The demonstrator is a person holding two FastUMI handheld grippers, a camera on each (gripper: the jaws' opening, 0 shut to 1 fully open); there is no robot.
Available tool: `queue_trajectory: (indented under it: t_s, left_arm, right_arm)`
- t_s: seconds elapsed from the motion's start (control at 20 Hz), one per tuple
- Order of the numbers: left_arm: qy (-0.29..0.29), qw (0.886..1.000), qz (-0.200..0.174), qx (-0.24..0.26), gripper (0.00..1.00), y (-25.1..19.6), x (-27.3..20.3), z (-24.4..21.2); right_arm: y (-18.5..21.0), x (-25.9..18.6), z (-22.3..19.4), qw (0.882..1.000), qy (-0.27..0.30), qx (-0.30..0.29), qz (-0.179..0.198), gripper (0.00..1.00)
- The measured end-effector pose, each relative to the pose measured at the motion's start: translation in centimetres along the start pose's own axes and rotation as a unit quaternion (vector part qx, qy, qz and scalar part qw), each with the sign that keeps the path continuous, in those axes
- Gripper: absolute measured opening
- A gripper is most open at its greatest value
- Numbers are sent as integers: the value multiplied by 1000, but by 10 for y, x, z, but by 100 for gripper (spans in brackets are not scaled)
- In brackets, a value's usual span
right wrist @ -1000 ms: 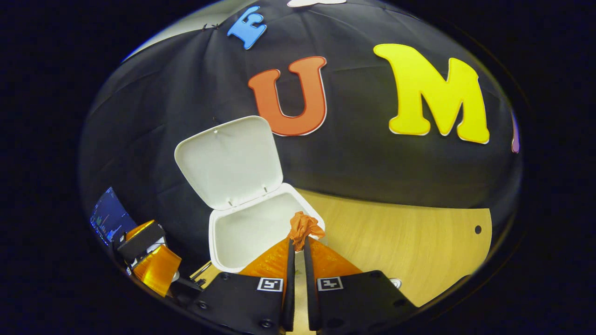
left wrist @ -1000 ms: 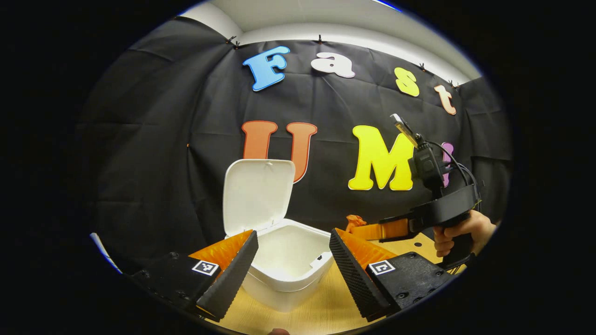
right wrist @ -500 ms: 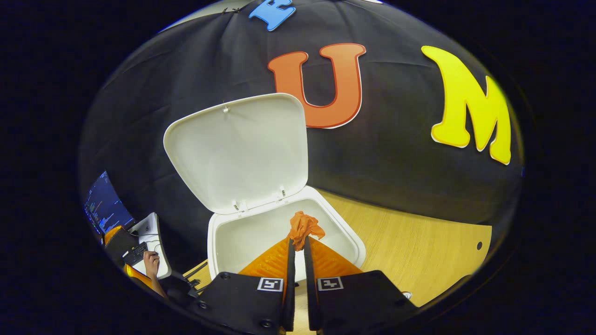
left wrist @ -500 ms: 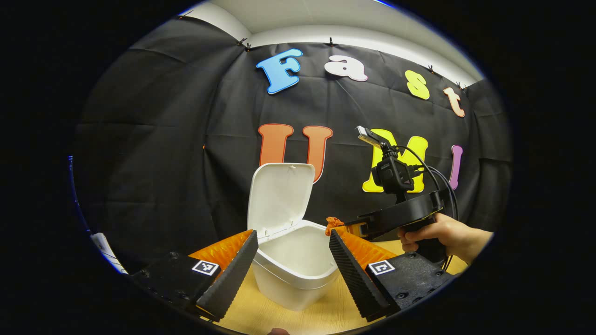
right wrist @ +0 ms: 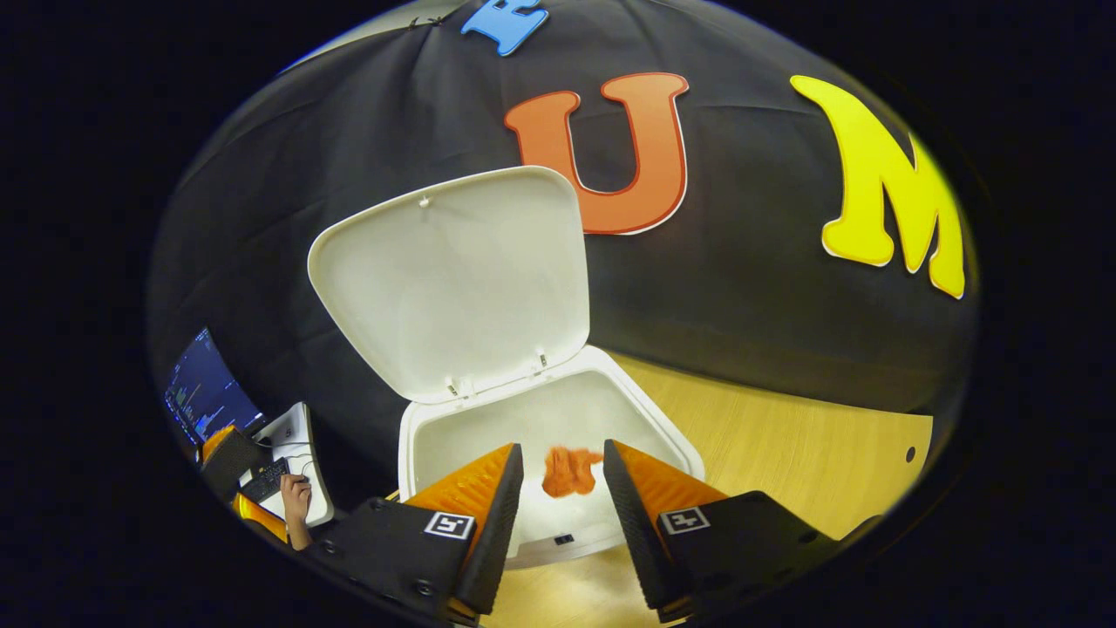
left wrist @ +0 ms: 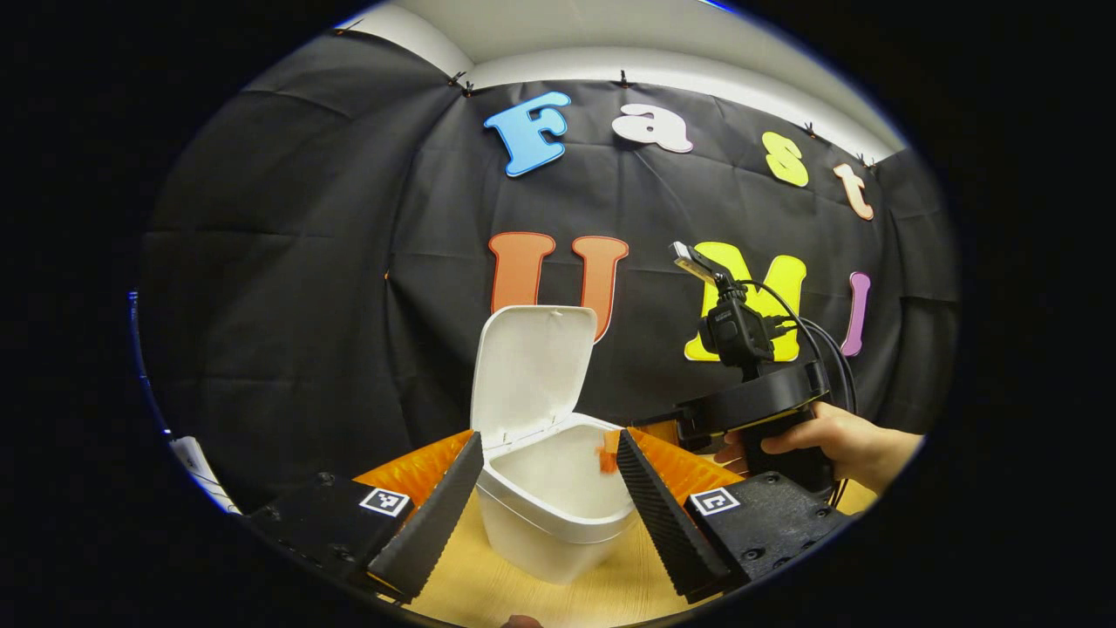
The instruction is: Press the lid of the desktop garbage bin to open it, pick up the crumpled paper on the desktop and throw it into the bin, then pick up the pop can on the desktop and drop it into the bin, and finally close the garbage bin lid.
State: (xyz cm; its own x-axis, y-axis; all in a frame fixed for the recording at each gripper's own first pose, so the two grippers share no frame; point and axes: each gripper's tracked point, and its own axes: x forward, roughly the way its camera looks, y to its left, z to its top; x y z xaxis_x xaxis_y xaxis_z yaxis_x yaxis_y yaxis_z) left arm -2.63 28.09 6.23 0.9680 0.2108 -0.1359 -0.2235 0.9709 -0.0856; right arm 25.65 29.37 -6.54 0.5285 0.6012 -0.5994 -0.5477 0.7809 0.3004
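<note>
R gripper (right wrist: 562, 501) now parted, crumpled paper (right wrist: 571, 471) dropped over bin (right wrist: 418, 445), wood desktop (right wrist: 785, 445).

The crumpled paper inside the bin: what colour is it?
Orange. The crumpled paper shows best in the right gripper view, against the white bin.

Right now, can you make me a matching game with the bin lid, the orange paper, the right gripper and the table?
Things:
1. bin lid
2. crumpled paper
3. right gripper
4. table

States:
a. fingers spread apart, holding nothing
b. light wood, under the bin
c. standing up, open
d. orange, blurred, inside the bin's opening

Pairs: 1-c, 2-d, 3-a, 4-b
</note>
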Motion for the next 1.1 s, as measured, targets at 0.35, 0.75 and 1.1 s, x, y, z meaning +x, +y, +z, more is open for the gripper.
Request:
queue_trajectory:
  t_s: [0.35, 0.75, 1.1]
  left_arm:
    - [10, 1000, -11, 4, 100, -10, 4, -6]
    - [19, 999, -41, 17, 100, -56, 23, -15]
    - [26, 996, -80, 27, 100, -103, 37, -26]
  right_arm:
    - [-18, -24, 10, 1000, -25, 17, -8, 74]
    - [-86, -99, 33, 985, -133, -22, -104, 90]
    - [-141, -159, 38, 965, -196, -26, -174, 91]
